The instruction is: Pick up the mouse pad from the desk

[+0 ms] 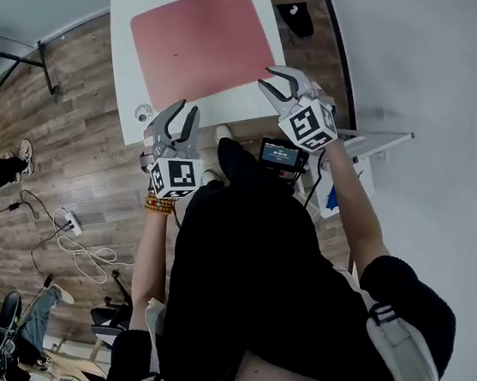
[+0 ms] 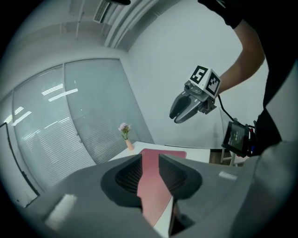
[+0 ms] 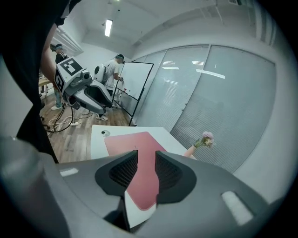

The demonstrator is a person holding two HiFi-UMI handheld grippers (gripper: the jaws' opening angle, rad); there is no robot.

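the pink mouse pad (image 1: 203, 43) lies flat on the white surface (image 1: 127, 69), at 12 o'clock from the person. the left gripper (image 1: 179, 117) at its 7 o'clock and the right gripper (image 1: 269, 81) at its 5 o'clock hover with jaws partly apart and empty, likely placed to pinch its near corners.

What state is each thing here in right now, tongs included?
Mouse pad, flat on the desk, untouched.
Left tongs, open, empty, touching nothing.
Right tongs, open, empty, touching nothing.
Vase, upright at the desk's far edge, flower in it.
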